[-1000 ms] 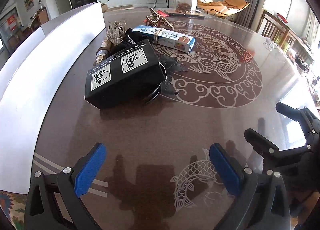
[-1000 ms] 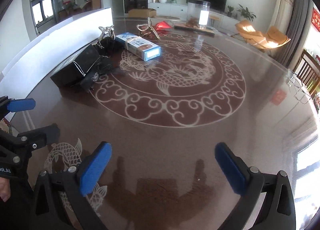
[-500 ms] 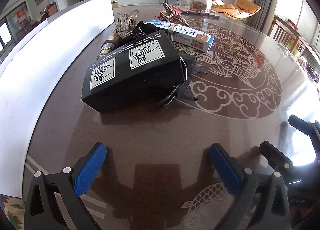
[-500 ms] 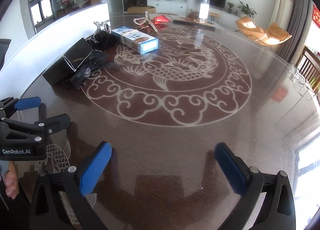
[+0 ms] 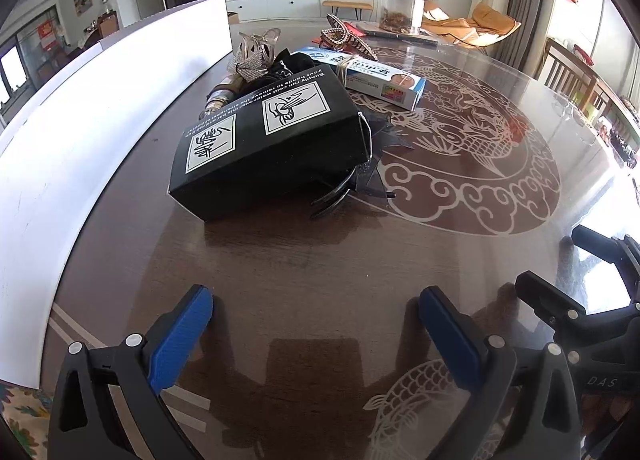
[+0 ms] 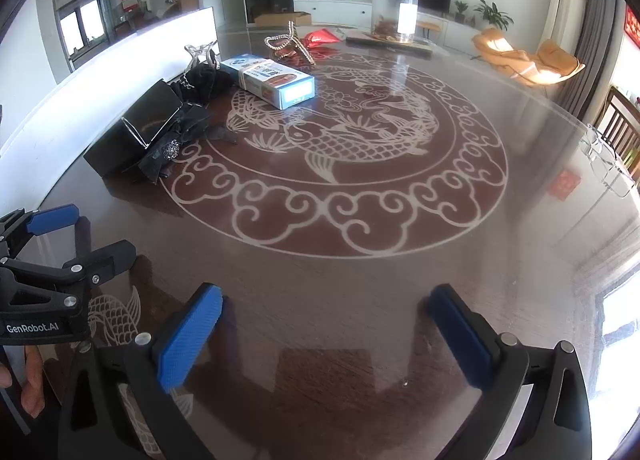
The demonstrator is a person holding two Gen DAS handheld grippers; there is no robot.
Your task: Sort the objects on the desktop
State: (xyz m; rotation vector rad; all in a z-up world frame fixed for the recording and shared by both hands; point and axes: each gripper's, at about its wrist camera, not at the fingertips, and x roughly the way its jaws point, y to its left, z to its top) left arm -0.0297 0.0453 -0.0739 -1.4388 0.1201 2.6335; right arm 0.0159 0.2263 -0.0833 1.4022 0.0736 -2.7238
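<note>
A black box with white pictograms lies on the brown table, just ahead of my left gripper, which is open and empty. A black hair clip with dark fabric rests against the box's right side. Behind it lie a blue-white carton, a silvery ornament and a beaded gold piece. In the right wrist view the black box, the carton and the beaded piece sit far left. My right gripper is open and empty over bare table.
A long white panel runs along the table's left edge. A clear container stands at the far side on a tray. The left gripper's body shows at left in the right wrist view. Chairs stand to the right.
The left gripper has moved forward toward the black box, which now looks larger and closer. The right gripper has shifted slightly forward. Both stay open.
</note>
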